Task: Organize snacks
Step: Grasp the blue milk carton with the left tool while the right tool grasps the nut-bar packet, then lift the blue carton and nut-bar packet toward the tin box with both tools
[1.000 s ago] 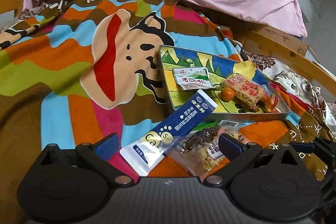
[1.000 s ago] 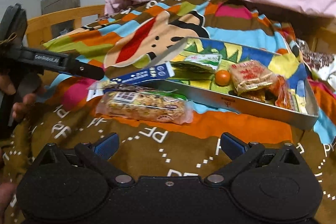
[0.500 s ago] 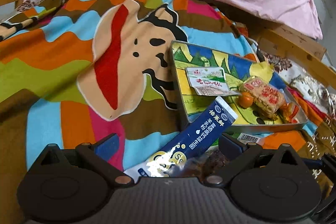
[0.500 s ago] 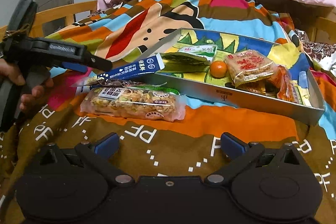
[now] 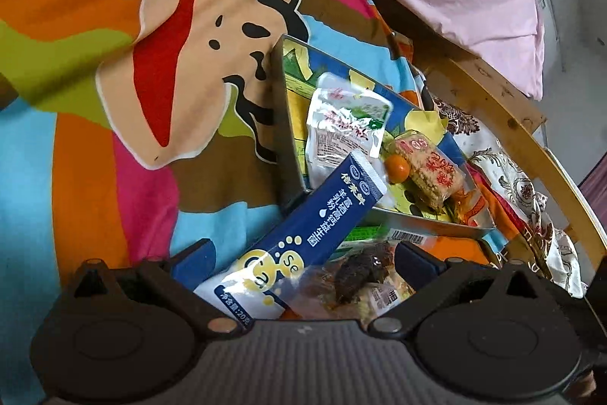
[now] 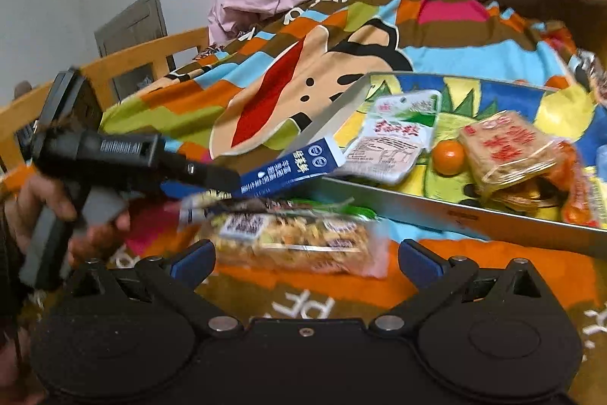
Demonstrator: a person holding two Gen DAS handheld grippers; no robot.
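The left gripper (image 5: 299, 259) stood wide open around a long blue-and-white powder sachet (image 5: 303, 234) printed "Ca", "Se" and "20克", its tip resting on the rim of the shallow illustrated metal tin (image 6: 455, 211). The right gripper (image 6: 305, 255), also open, hovered before a clear nut-bar packet (image 6: 292, 241) on the cartoon blanket (image 6: 455, 276).
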